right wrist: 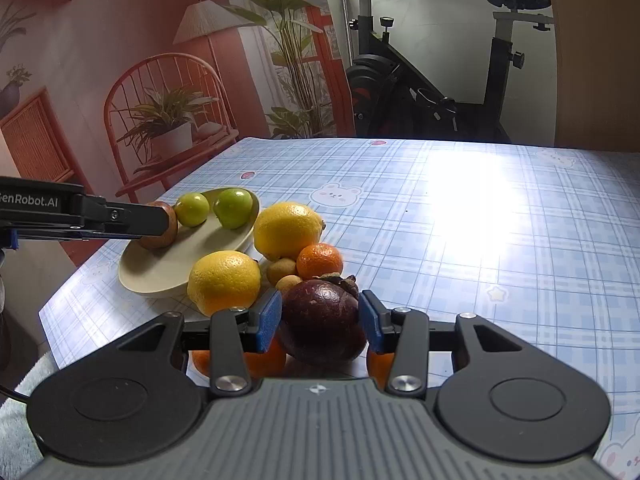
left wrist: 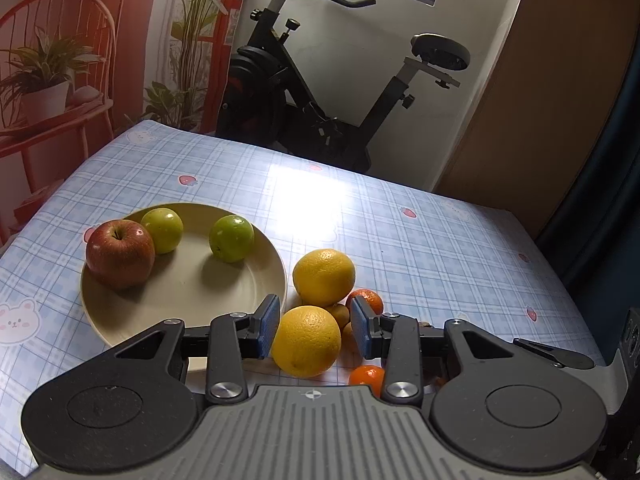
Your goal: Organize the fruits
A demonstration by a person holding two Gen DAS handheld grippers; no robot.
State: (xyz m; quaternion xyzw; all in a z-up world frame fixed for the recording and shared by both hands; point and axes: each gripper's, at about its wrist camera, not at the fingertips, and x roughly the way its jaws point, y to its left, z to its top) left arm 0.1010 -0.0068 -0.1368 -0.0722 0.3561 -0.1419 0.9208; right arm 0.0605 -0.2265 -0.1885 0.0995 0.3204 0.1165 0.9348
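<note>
Checked tablecloth (right wrist: 480, 240), fruit heaped beside a plate (right wrist: 160, 276).
Right gripper (right wrist: 320, 320) clamps the mangosteen (right wrist: 320, 320); left gripper (left wrist: 314, 330) straddles an orange (left wrist: 306, 340), jaws apart.

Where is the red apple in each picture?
Left wrist view: the apple sits on the plate's left side, in plain sight.
Right wrist view: the apple is at the left, half hidden behind the left gripper.
Shared landmark: the two green fruits beside it.
</note>
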